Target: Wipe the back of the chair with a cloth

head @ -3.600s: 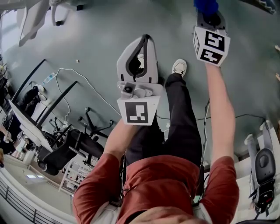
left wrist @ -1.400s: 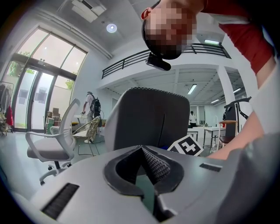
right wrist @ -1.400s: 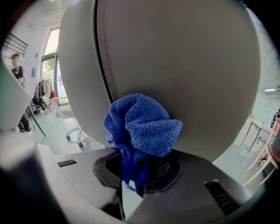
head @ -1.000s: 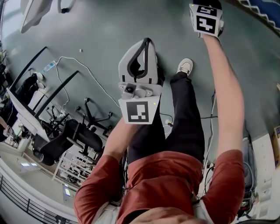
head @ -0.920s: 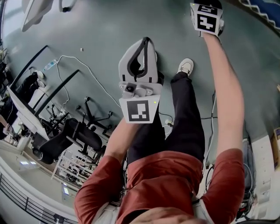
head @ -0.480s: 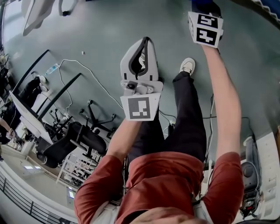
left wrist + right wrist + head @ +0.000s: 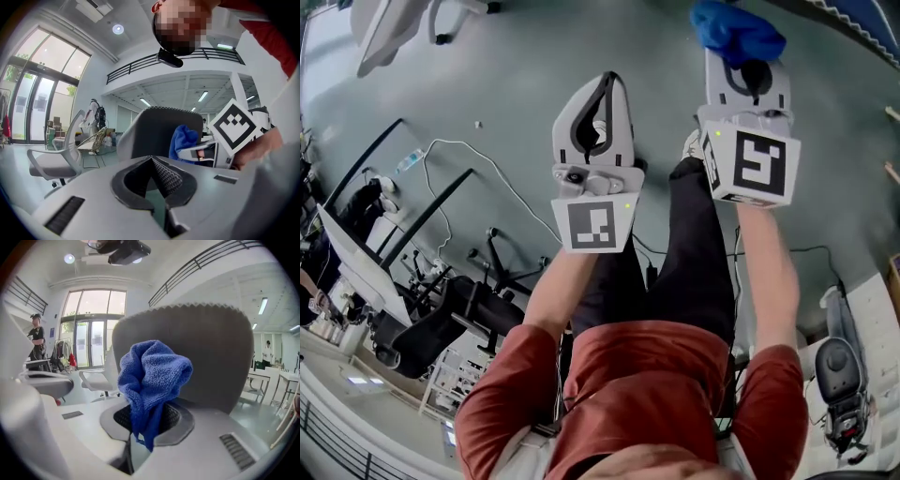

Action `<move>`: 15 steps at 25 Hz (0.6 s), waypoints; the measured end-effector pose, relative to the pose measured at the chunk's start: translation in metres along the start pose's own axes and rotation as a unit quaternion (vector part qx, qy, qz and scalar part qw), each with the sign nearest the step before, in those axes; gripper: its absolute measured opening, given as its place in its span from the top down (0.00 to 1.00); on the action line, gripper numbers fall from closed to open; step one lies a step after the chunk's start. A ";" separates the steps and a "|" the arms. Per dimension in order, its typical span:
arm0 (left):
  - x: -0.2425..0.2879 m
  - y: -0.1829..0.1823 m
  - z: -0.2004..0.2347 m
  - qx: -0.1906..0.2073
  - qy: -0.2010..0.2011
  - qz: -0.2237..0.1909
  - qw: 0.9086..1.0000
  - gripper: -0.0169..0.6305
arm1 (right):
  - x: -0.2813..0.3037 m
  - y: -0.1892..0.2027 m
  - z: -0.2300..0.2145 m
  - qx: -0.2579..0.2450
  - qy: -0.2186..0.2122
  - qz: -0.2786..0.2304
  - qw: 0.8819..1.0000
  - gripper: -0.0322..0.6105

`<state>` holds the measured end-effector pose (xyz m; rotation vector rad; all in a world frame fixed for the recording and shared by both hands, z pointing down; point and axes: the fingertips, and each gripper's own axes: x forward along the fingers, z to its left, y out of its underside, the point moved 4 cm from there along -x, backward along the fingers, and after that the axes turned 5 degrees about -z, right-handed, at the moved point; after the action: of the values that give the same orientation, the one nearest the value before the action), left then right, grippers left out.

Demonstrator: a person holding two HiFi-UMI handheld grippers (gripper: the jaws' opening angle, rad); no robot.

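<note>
Up close, the right tongs (image 7: 145,417) are clamped on a bunched blue cloth (image 7: 153,373) that stands up out of the jaws. The left tongs (image 7: 153,160) are pressed together and empty. Behind the cloth rises the grey chair back (image 7: 213,357); whether they touch, can't tell.

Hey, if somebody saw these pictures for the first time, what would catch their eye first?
The bright blue cloth, bunched up and clamped in the right hand-held gripper, stands out straight away. Just beyond it, the dark grey chair back fills the right gripper view. The left hand-held gripper is shut on nothing, beside the right one.
</note>
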<state>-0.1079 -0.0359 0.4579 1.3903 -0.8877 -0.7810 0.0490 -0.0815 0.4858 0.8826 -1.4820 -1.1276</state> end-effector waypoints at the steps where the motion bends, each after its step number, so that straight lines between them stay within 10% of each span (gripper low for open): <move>1: -0.002 -0.005 0.003 0.000 0.000 -0.003 1.000 0.95 | -0.007 -0.015 0.004 -0.001 0.001 -0.010 1.000 0.84; 15: -0.009 -0.039 0.038 -0.012 0.070 -0.034 0.997 0.95 | -0.009 -0.079 0.018 -0.023 0.061 -0.031 0.997 0.84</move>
<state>-0.1439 -0.0480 0.4177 1.4415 -0.7237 -0.7342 0.0304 -0.0925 0.4073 0.9535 -1.3325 -1.1286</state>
